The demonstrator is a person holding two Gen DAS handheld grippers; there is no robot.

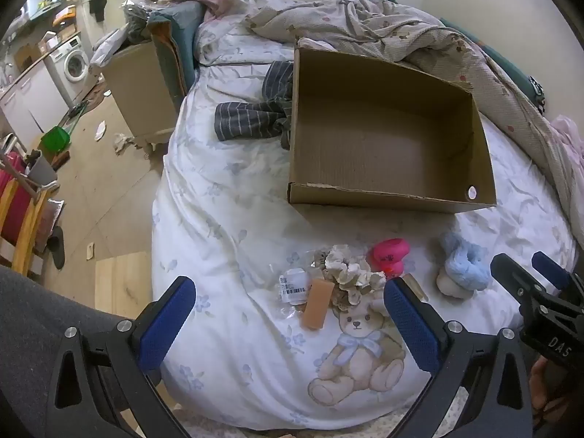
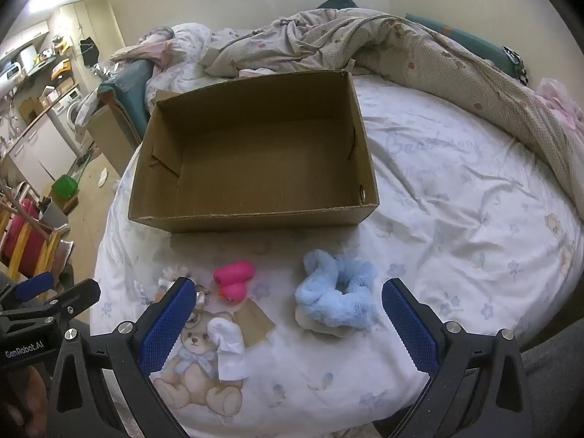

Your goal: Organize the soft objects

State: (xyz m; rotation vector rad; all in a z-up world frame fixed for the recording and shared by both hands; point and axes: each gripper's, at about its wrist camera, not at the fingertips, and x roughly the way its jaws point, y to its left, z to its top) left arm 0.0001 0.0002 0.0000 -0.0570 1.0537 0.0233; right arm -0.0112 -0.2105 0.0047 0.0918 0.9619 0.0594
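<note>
We found the soft things in a loose row on the bed [image 2: 456,189], close to its near edge and just in front of the cardboard box [image 2: 255,168]. The blue scrunchie [image 2: 334,292] was a thick, fluffy ring of pale fur, lying partly on top of something cream-coloured. Beside it lay the pink toy [image 2: 233,281], smooth and bright, two rounded lumps with a small orange tip. Further toward the bed's left edge we saw the floral scrunchie [image 1: 350,273], beige and ruffled, touching a clear packet with a barcode label [image 1: 294,286] and an orange-tan block [image 1: 317,303]. A white cloth piece [image 2: 228,346] rested on a teddy bear printed on the sheet. The box stood open and empty, its near wall low and ragged along the top, with a small round hole near its right corner. Behind the box's left side lay a grey striped garment [image 1: 255,113], and a rumpled quilt [image 2: 419,58] was heaped along the bed's far edge. We held the left gripper [image 1: 288,321] above the floral scrunchie and the packet with its blue pads spread wide and nothing between them. The right gripper [image 2: 288,323] hung over the blue scrunchie, likewise spread wide and empty.
</note>
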